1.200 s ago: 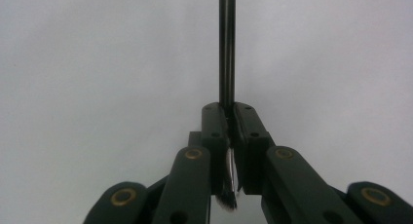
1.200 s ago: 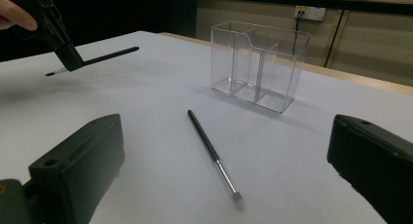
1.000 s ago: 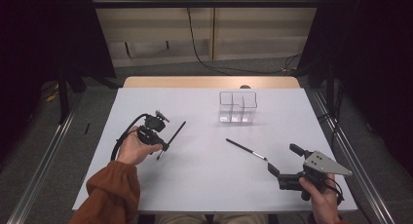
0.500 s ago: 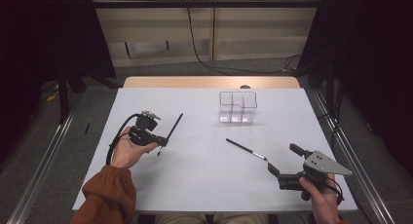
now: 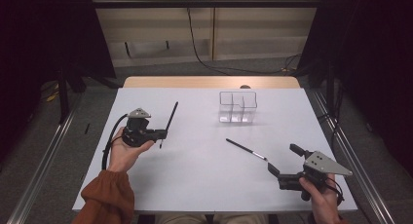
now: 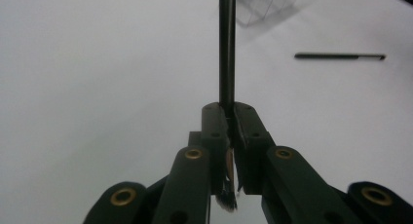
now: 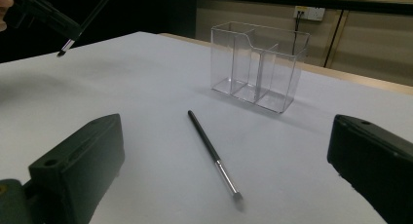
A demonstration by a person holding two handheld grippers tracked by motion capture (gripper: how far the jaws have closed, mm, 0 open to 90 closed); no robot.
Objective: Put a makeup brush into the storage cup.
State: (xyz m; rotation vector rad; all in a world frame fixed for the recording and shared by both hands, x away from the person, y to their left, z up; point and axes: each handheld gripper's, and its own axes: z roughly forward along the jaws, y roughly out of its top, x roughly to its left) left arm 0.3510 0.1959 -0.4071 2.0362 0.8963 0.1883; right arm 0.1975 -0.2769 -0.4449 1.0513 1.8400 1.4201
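White table with a wooden far edge, grey floor around it, beige wall with a socket behind; no writing is readable. Left gripper is clamped on a black brush, lifted off the table. Right gripper rests with jaws wide apart, near a second brush lying flat. Clear organizer stands beyond, unobstructed

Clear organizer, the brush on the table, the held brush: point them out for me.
clear organizer (image 5: 237, 107), high view, front wall.
brush on the table (image 7: 207, 141), right gripper view, mid-handle.
held brush (image 6: 227, 48), left gripper view, handle above the fingers.
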